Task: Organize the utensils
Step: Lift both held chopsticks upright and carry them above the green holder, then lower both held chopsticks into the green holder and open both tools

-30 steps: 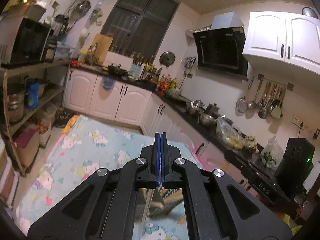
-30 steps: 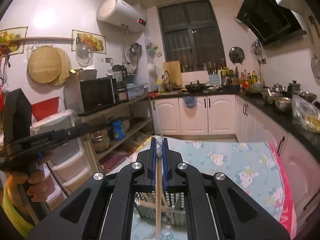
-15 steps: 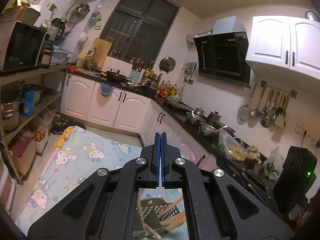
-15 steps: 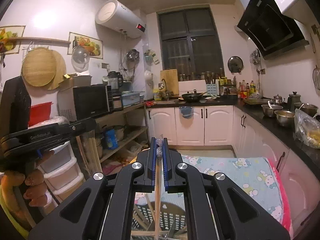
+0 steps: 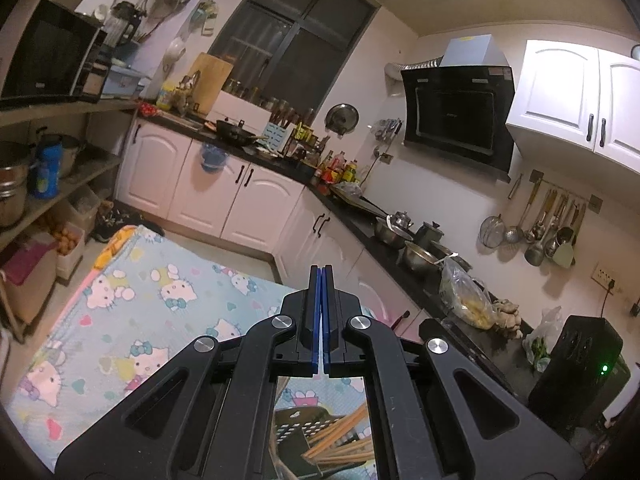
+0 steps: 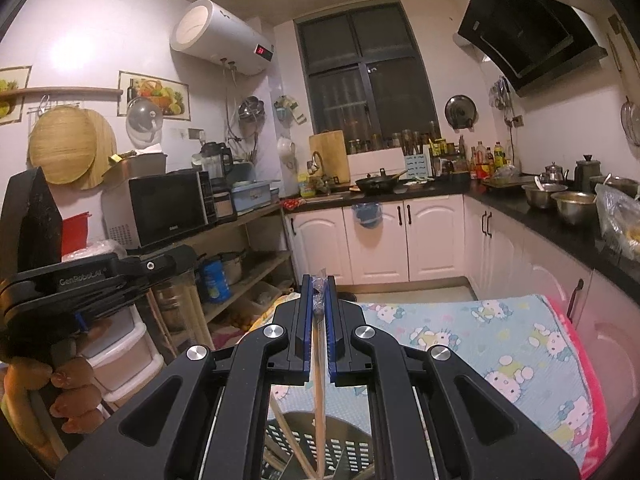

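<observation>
My right gripper (image 6: 319,292) is shut on a wooden chopstick (image 6: 318,364) whose top end is wrapped in clear plastic; the stick hangs down between the blue pads into a dark slotted utensil basket (image 6: 340,448) below. More chopsticks (image 6: 288,436) lean in that basket. My left gripper (image 5: 322,280) is shut with nothing between its blue pads. Under it the same dark basket (image 5: 304,428) shows with several wooden chopsticks (image 5: 340,432) lying in it. In the right wrist view the left gripper's body (image 6: 80,280) and the hand (image 6: 64,384) holding it sit at the far left.
A table with a blue cartoon-cat cloth (image 5: 132,304) stretches ahead. White cabinets with a black counter (image 6: 532,220) carry pots and bowls on the right. Open shelves with a microwave (image 6: 160,208) stand on the left. Ladles hang on the wall (image 5: 544,220).
Both hands have drifted back across the room, so the cabinets look farther off. The basket has slid lower in both views. Both grippers kept their grip state.
</observation>
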{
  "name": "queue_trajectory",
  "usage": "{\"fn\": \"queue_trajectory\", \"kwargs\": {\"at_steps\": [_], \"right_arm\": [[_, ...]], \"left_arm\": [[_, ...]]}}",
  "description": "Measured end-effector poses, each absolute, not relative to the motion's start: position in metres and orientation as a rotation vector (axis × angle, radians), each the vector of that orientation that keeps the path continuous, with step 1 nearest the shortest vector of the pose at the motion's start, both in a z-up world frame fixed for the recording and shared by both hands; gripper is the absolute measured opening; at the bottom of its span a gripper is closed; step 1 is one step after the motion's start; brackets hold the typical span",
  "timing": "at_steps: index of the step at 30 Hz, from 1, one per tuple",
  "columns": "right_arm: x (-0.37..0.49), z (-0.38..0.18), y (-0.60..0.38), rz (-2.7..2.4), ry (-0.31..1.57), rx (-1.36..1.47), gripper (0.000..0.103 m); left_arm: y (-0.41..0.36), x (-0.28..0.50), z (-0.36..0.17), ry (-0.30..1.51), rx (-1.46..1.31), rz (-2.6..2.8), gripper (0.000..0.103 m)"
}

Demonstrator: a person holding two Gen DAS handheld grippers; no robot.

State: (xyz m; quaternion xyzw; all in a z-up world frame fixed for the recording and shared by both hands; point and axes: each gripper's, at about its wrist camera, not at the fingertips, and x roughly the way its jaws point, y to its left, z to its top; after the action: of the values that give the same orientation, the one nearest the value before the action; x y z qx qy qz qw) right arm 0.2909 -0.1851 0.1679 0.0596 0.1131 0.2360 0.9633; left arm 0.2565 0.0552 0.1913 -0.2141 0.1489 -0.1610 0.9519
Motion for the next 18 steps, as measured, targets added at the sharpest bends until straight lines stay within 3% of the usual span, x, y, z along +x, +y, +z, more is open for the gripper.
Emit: {"fn": "queue_trajectory", "kwargs": {"at_steps": [18], "right_arm": [[0.292,0.122,-0.185,0.468,0.296,0.132,0.006]], "left_arm": [[0.042,0.272,0.137,0.401,-0.399,-0.323,0.000]]}}
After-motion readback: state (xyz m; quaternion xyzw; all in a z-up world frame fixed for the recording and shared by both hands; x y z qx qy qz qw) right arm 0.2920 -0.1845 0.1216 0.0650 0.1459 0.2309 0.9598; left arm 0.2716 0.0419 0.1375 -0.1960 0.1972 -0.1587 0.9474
